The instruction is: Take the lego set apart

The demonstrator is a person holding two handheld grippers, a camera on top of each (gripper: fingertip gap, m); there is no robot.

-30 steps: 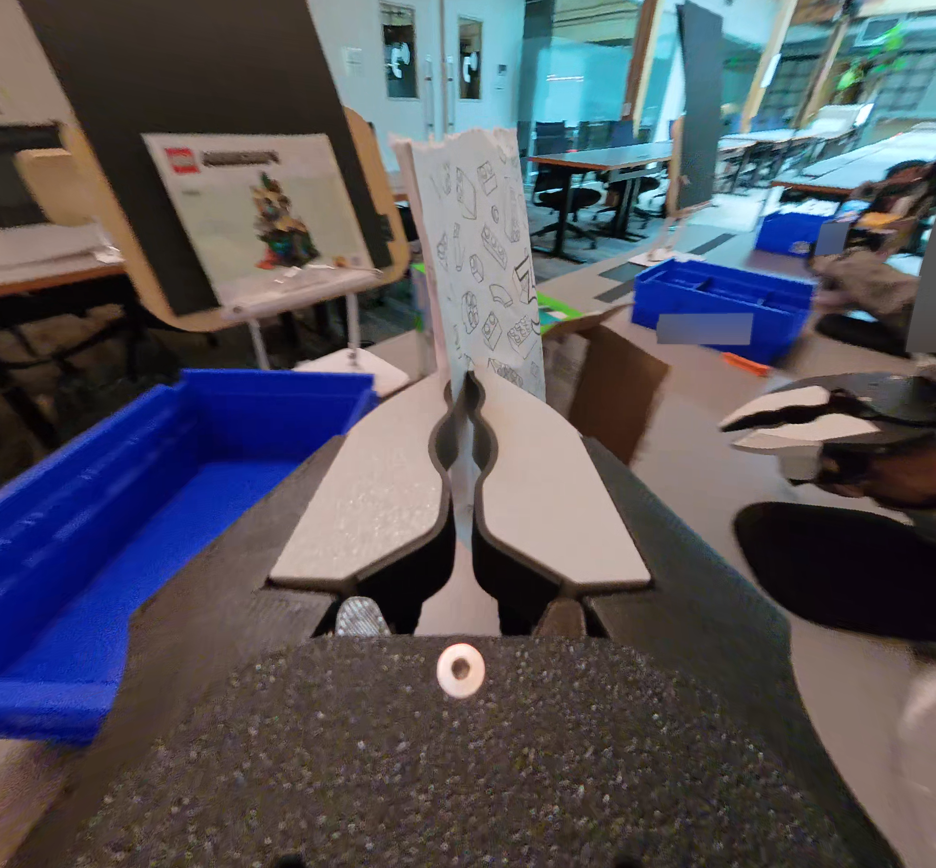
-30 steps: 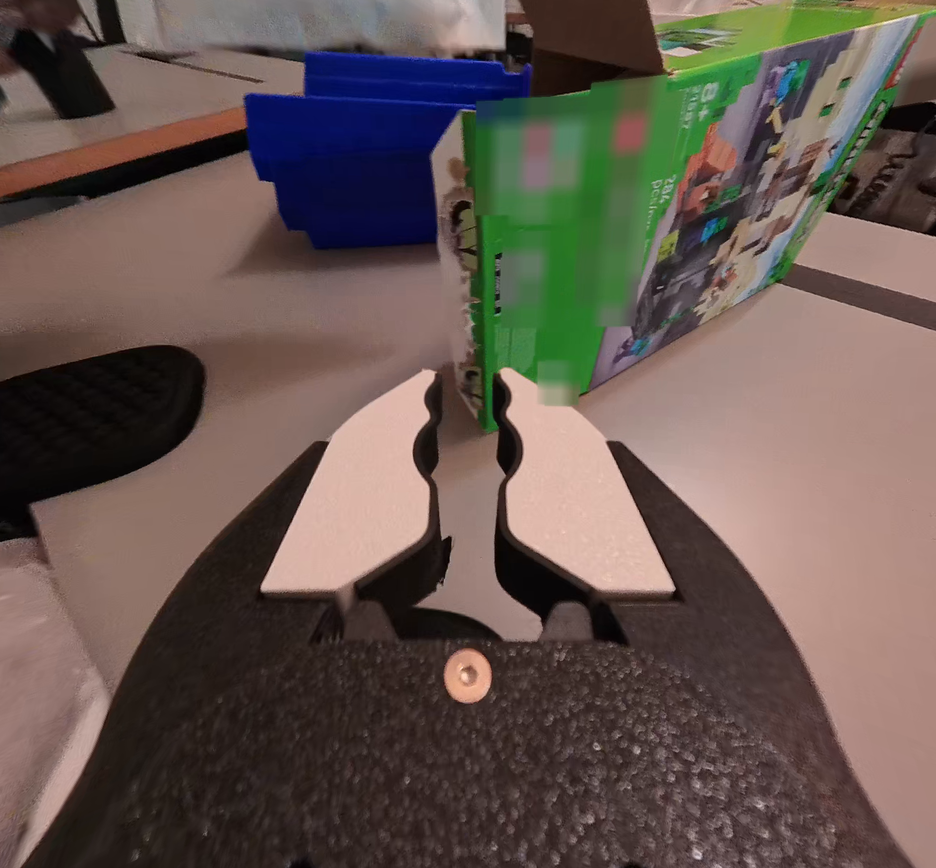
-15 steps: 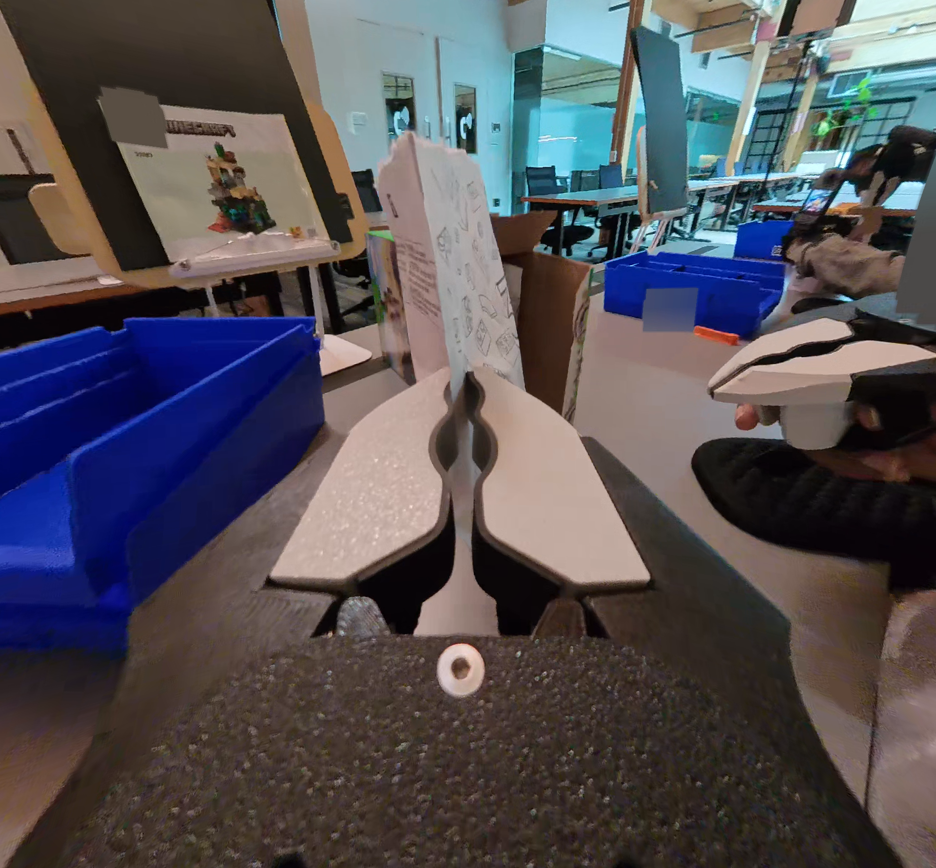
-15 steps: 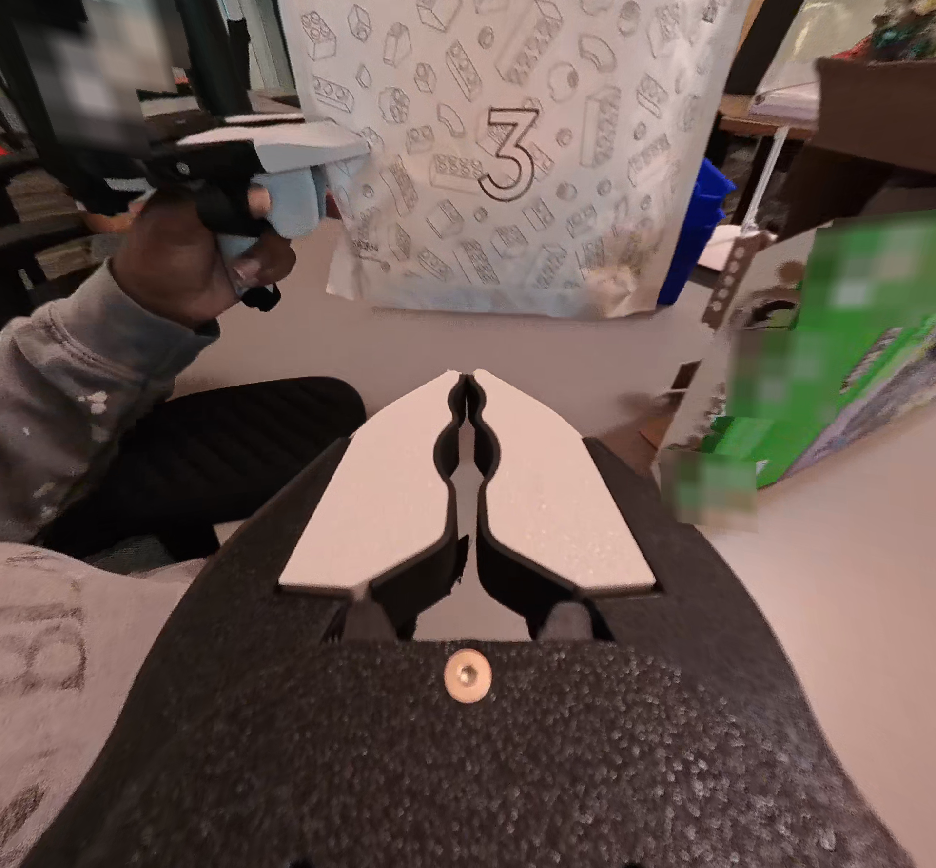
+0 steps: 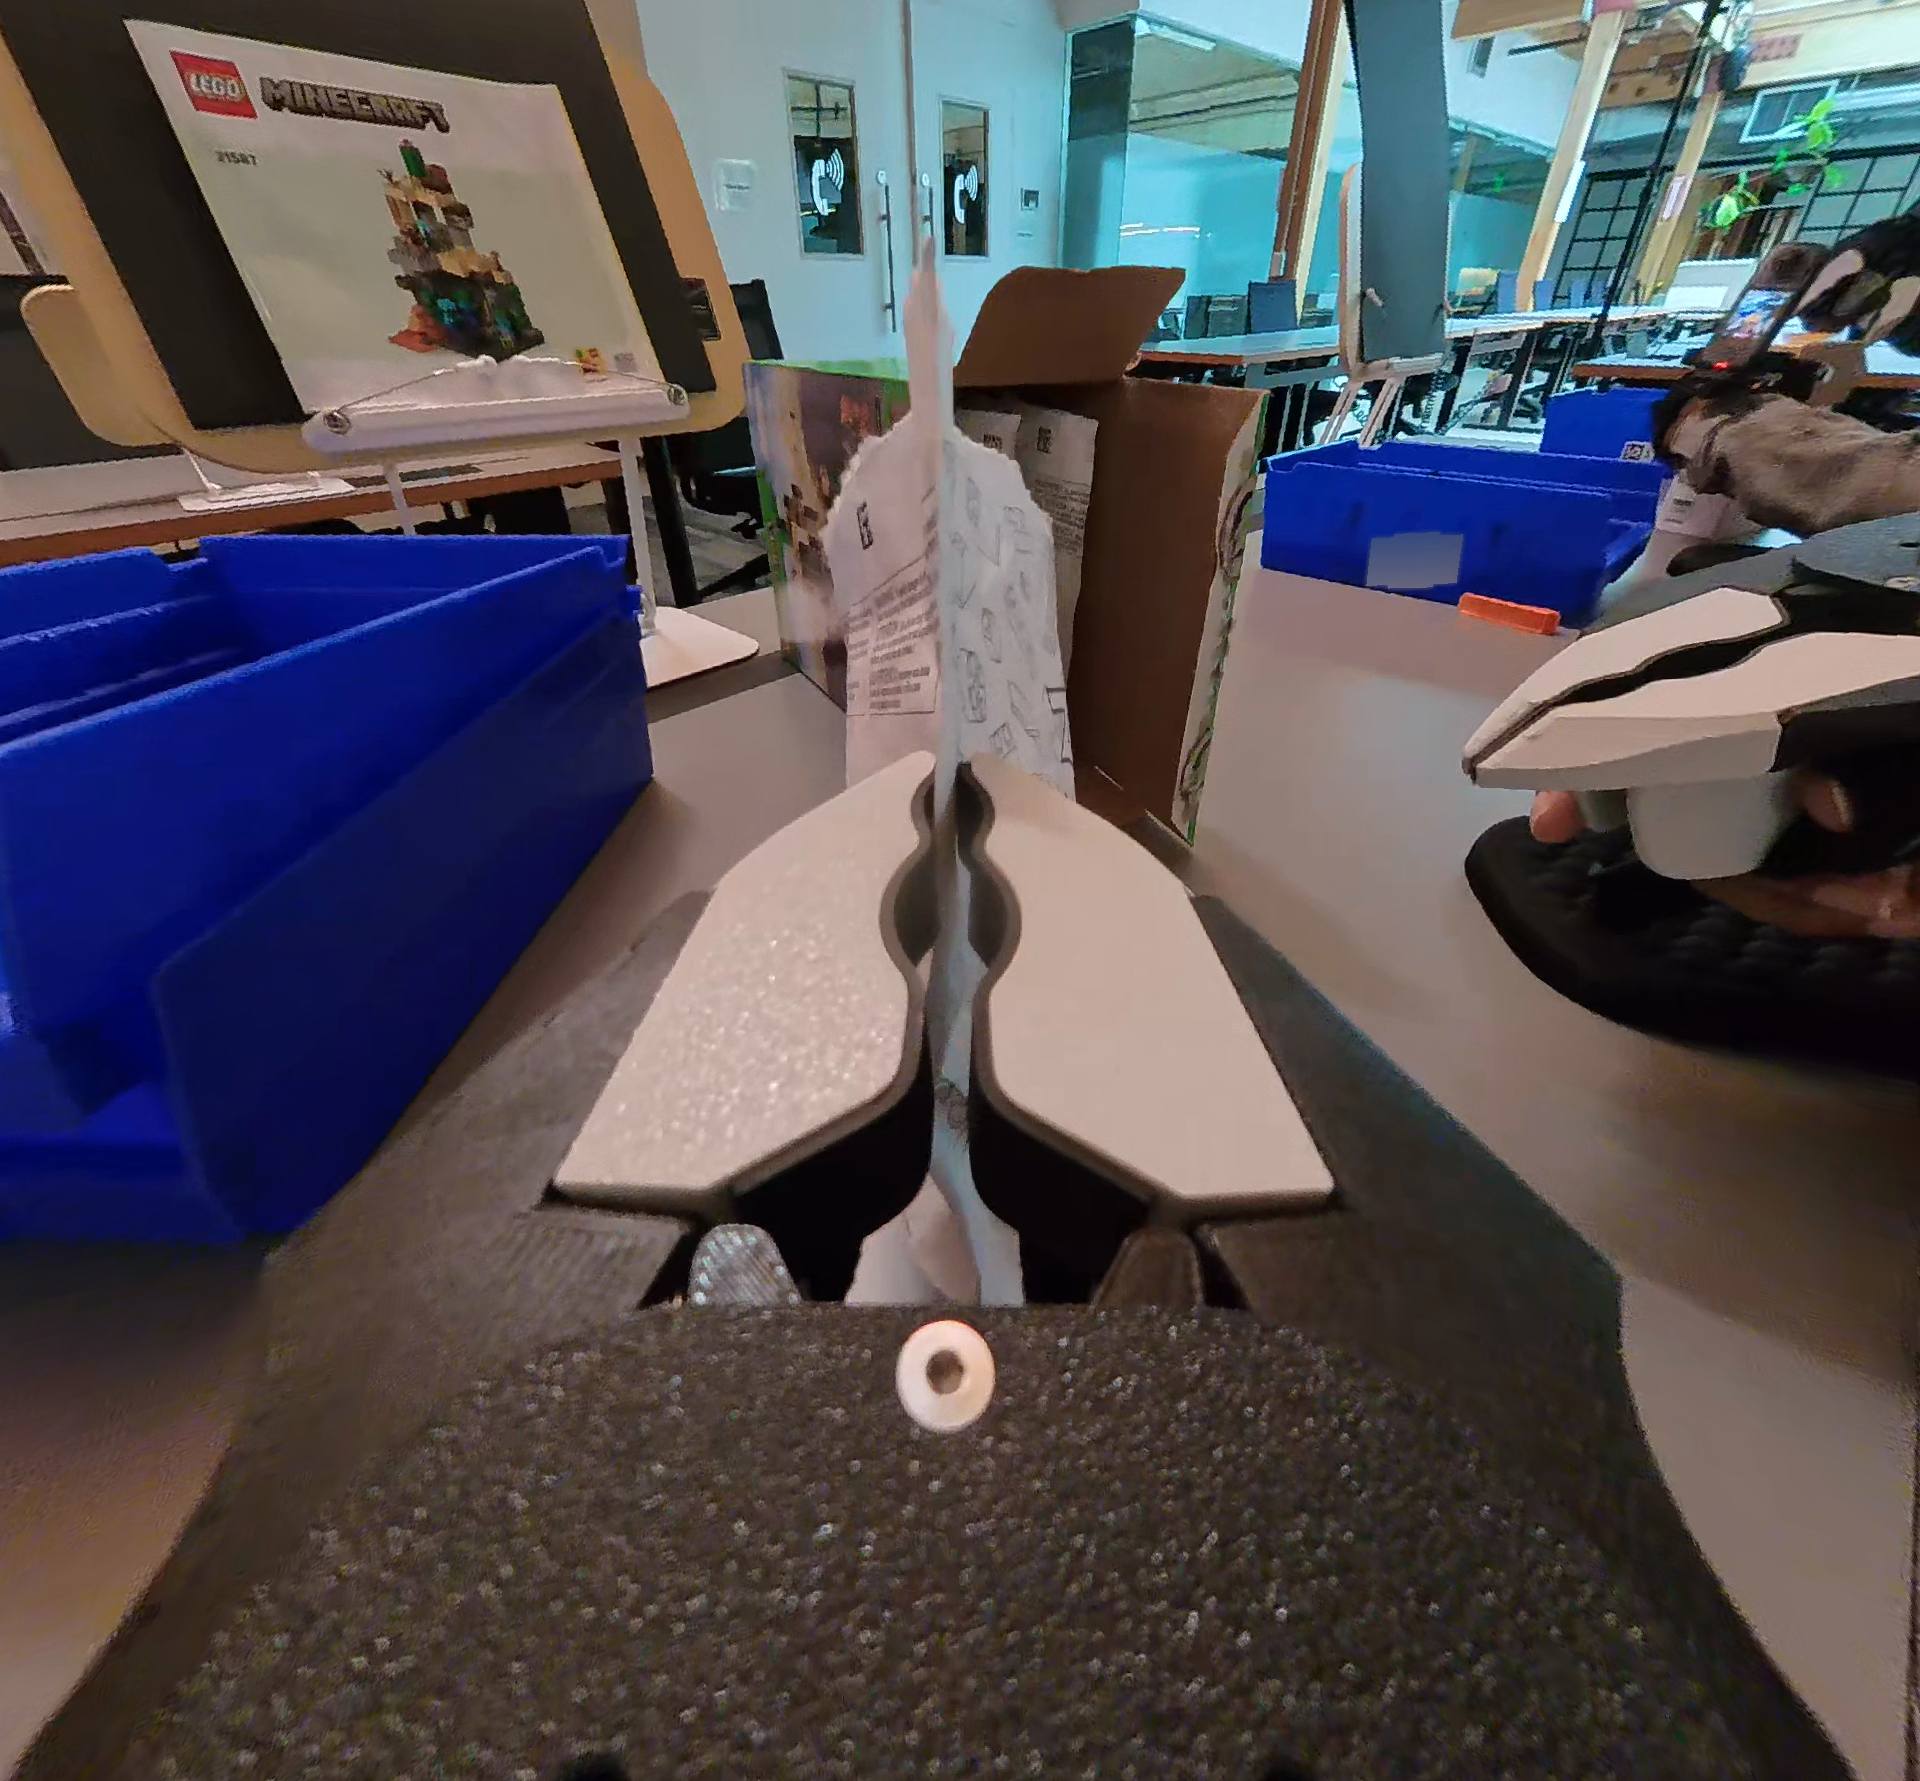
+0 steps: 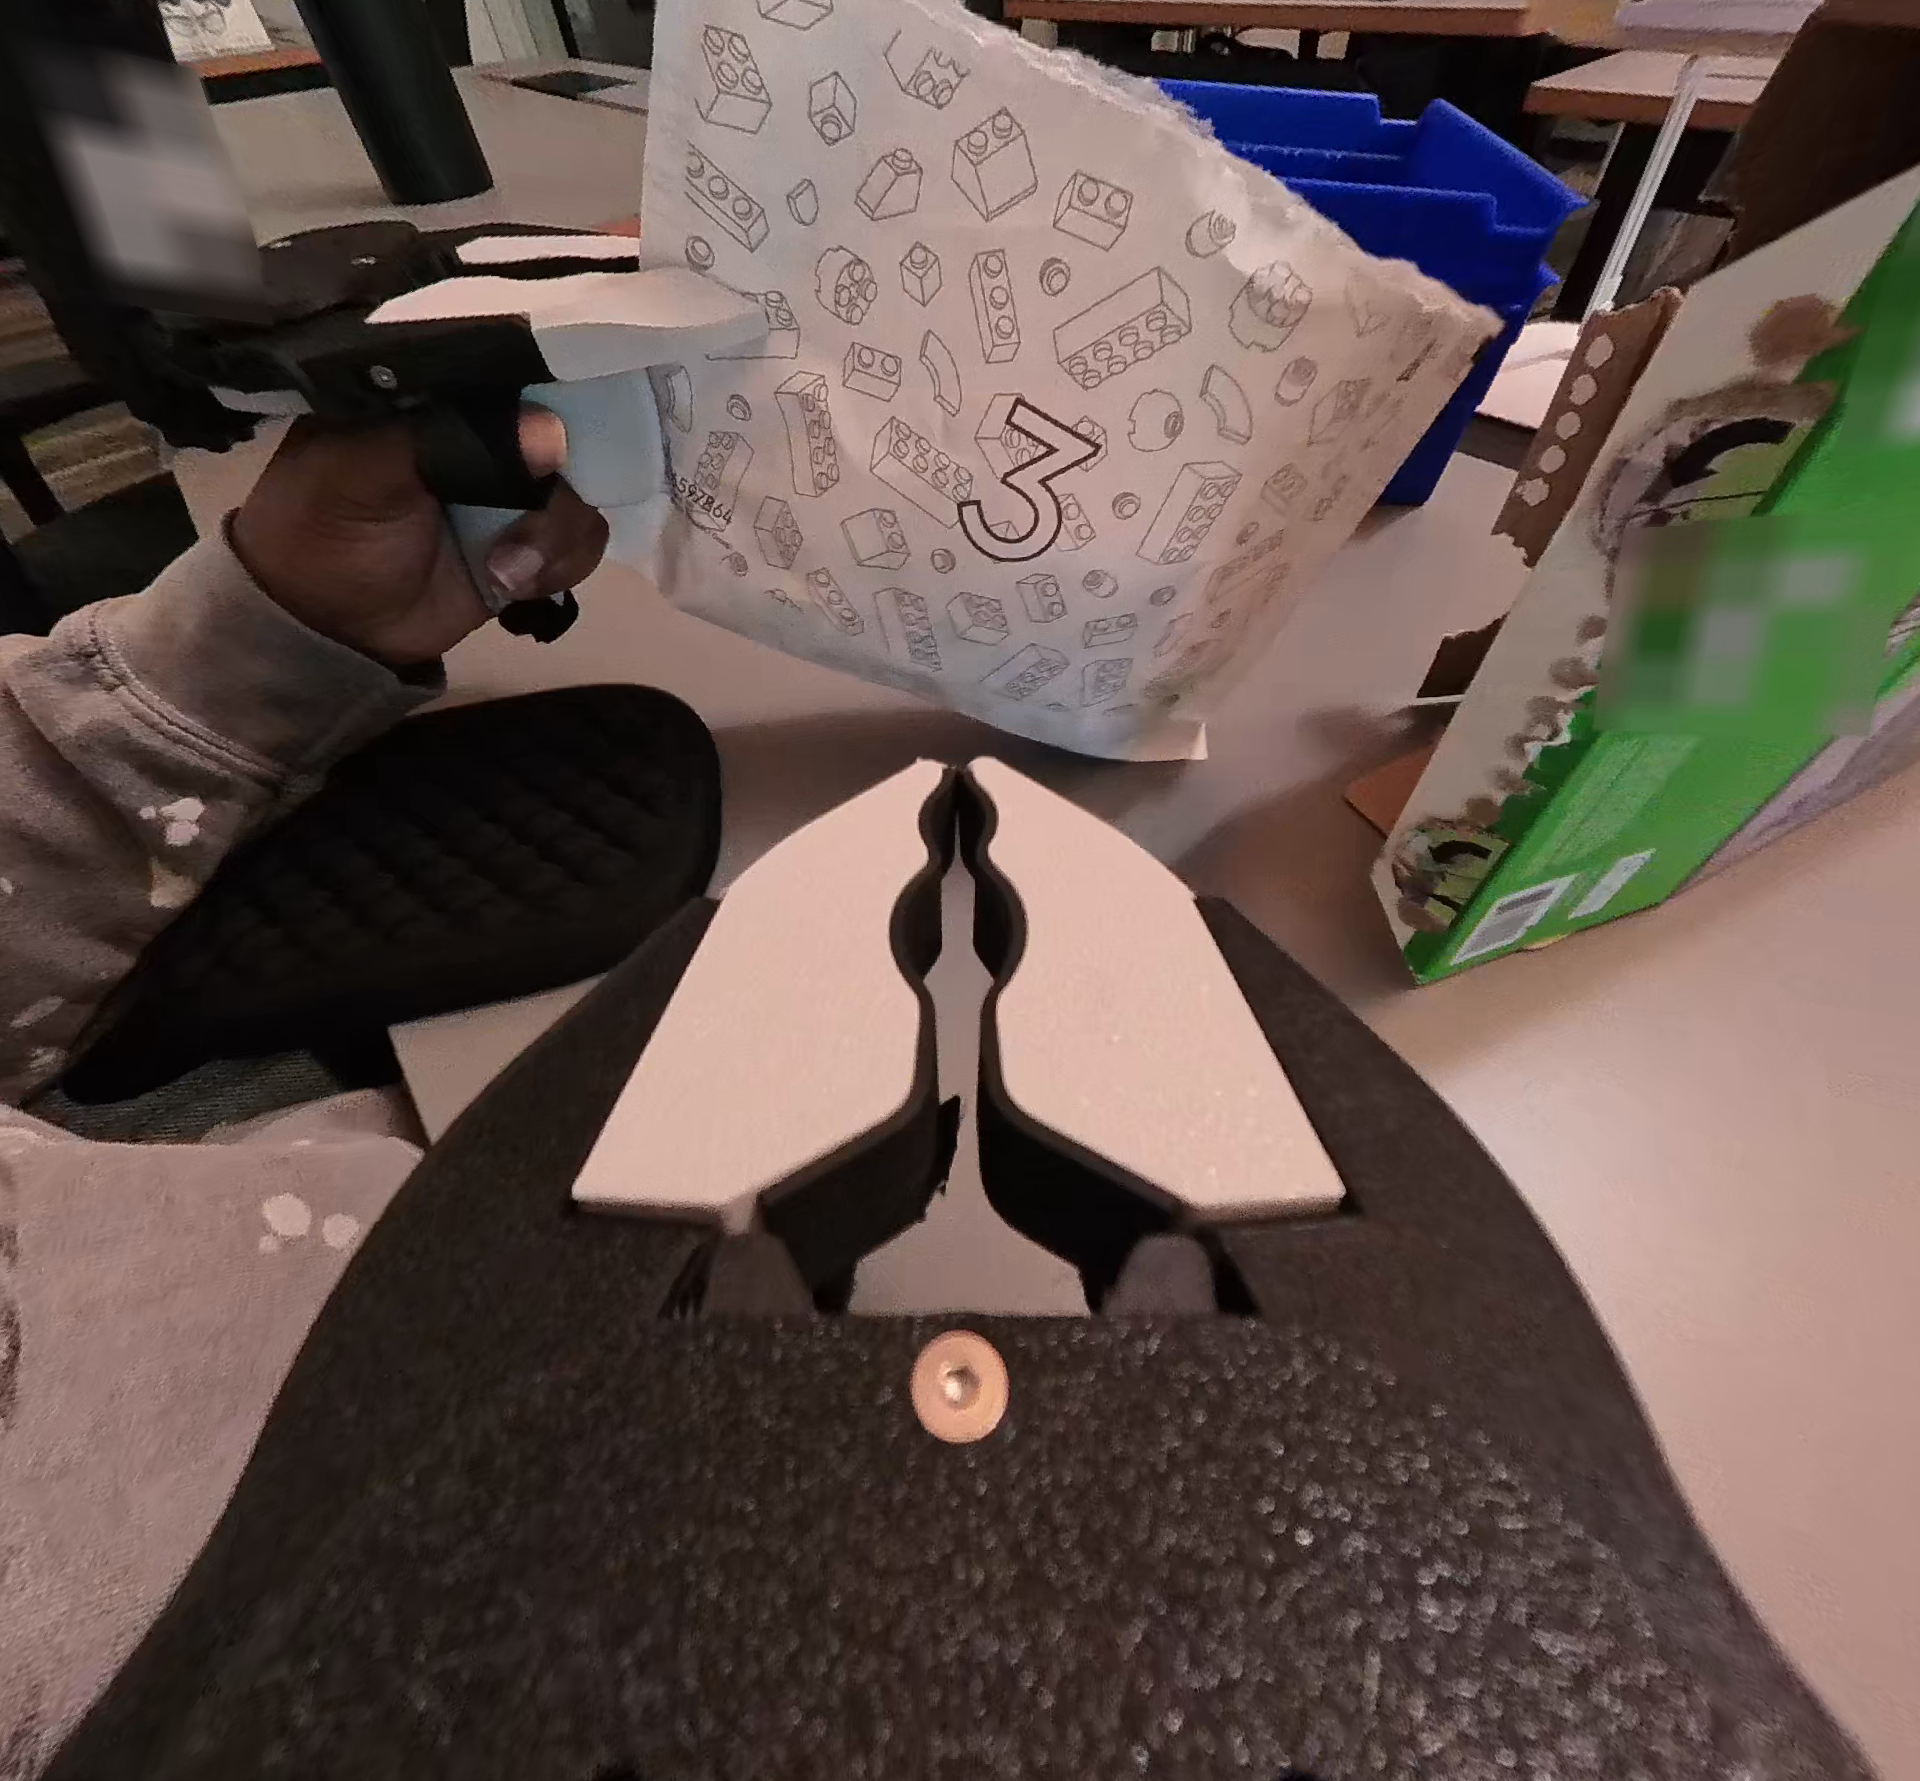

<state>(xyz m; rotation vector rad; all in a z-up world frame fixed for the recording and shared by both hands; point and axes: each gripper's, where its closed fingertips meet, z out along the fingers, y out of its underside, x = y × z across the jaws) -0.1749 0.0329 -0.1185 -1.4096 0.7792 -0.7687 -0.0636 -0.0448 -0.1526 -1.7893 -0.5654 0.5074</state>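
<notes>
The white matt paper bag printed with brick outlines [image 6: 997,401] is showing a ragged torn edge; the green glossy cardboard box [image 6: 1683,692] is baring brown raw flaps; grainy black plastic tongs [image 6: 956,781] are looking rough.

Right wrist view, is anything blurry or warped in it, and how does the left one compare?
Right wrist view: paper bag sharp, green box smeared at the frame edge, wide-angle bending throughout. Left wrist view: bag edge-on and crisp, bright background windows, blue bin stretched by the lens.
</notes>
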